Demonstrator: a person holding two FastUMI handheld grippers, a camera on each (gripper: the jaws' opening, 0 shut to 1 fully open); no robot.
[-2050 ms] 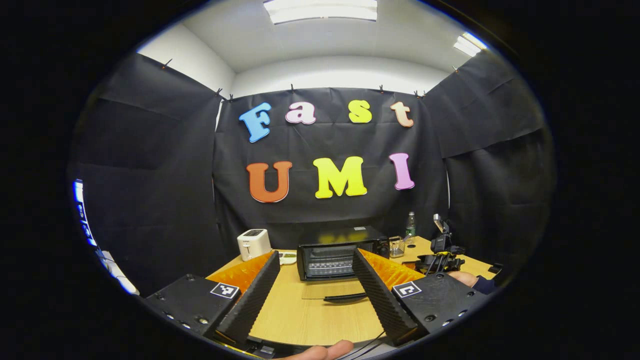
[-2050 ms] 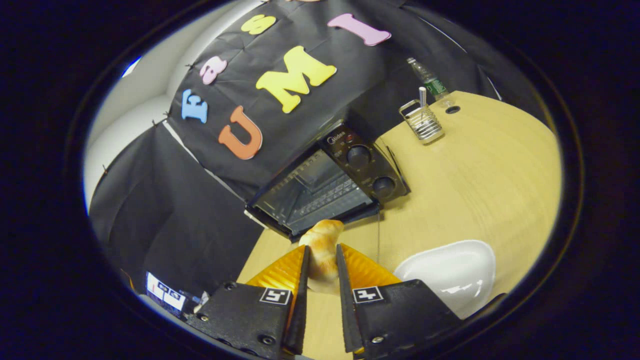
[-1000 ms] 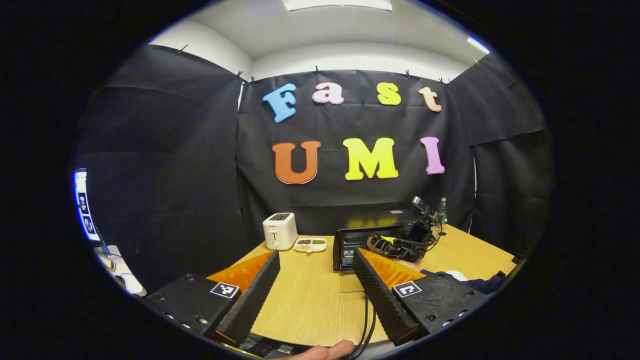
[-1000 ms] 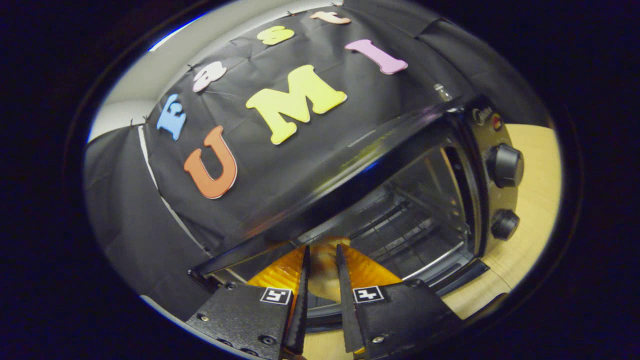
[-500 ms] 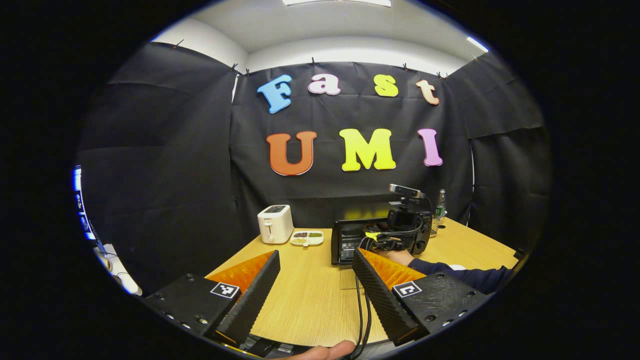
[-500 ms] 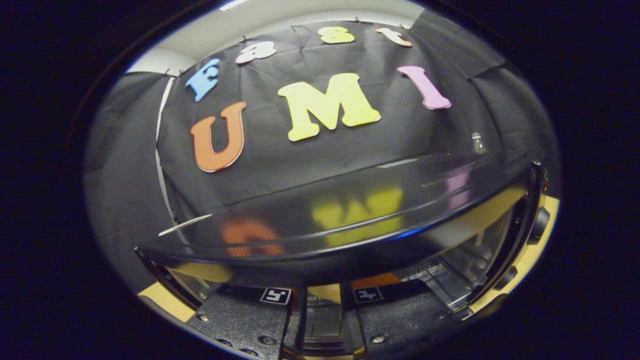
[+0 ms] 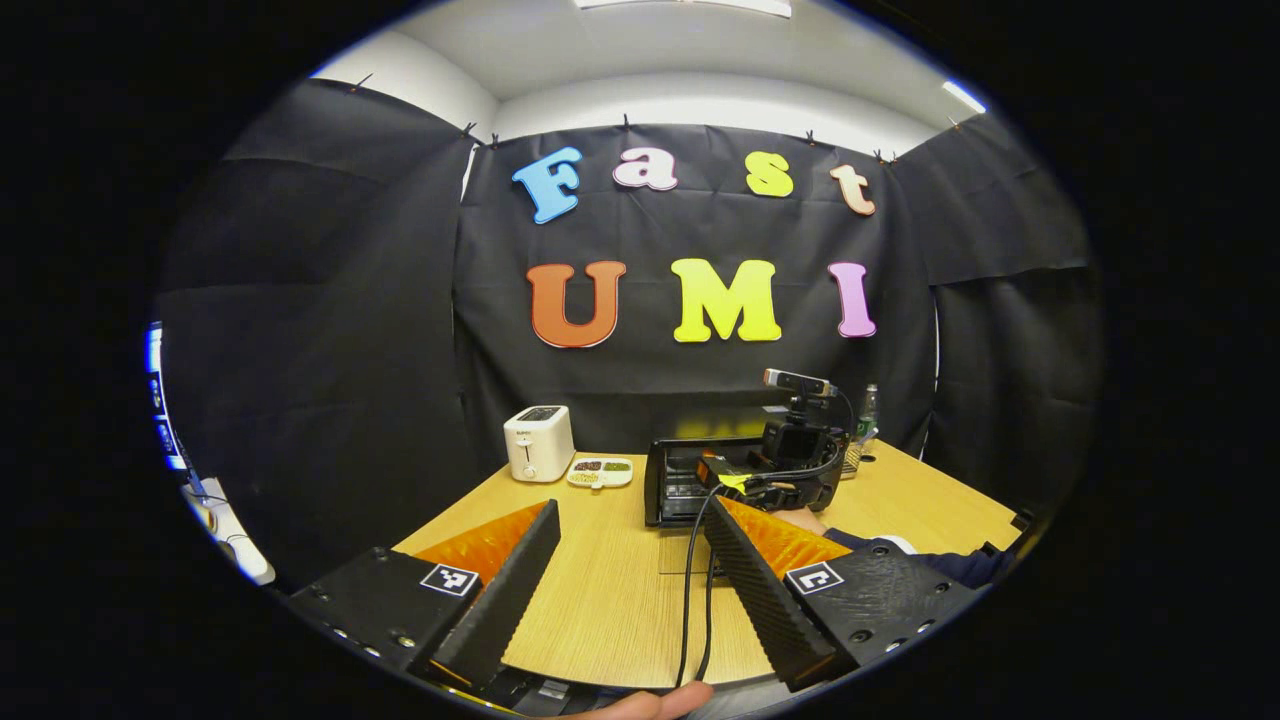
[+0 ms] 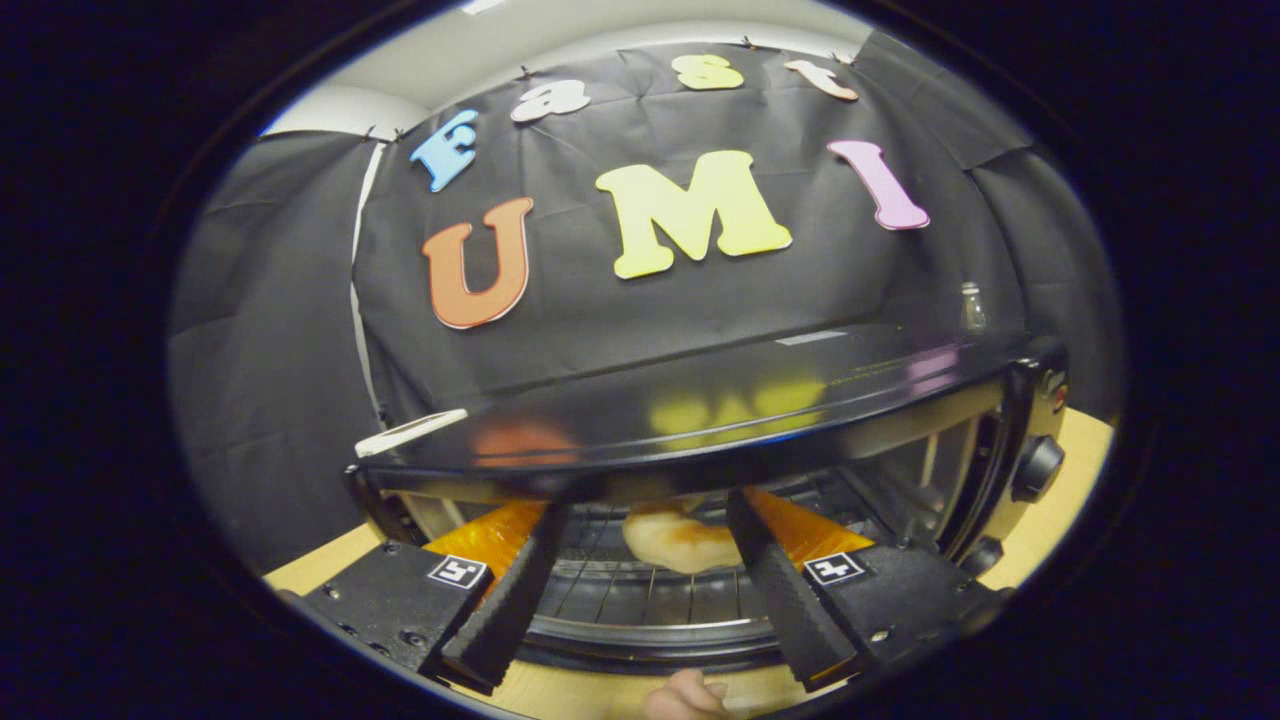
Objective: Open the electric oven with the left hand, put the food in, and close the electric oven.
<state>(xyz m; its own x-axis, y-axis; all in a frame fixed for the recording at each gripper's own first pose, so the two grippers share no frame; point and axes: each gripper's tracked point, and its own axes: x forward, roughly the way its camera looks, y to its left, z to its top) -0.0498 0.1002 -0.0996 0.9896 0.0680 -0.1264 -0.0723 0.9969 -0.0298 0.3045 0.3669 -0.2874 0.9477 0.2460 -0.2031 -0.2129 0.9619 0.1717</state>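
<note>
The black electric oven [image 8: 720, 405] stands right in front of my right gripper [image 8: 648, 512], its cavity open. A golden bread roll [image 8: 678, 541] lies on the wire rack [image 8: 640, 595] inside, between the spread fingers and apart from both. My right gripper is open. In the left gripper view the oven [image 7: 680, 470] sits at the table's far middle with its glass door [image 7: 683, 552] folded down flat. The other gripper [image 7: 790, 465] and a sleeved arm [image 7: 935, 563] reach into it. My left gripper [image 7: 630, 508] hangs open over the table, well short of the oven.
A white toaster [image 7: 538, 442] and a small divided dish [image 7: 600, 472] stand left of the oven on the wooden table [image 7: 610, 600]. A bottle [image 7: 866, 408] is behind the oven on the right. Two knobs [image 8: 1035, 468] sit on its right panel. A cable [image 7: 690, 590] trails across the table.
My right gripper carried the roll into the oven, then opened and let it go onto the rack. My left gripper stayed open and drifted slightly left, back from the oven.
</note>
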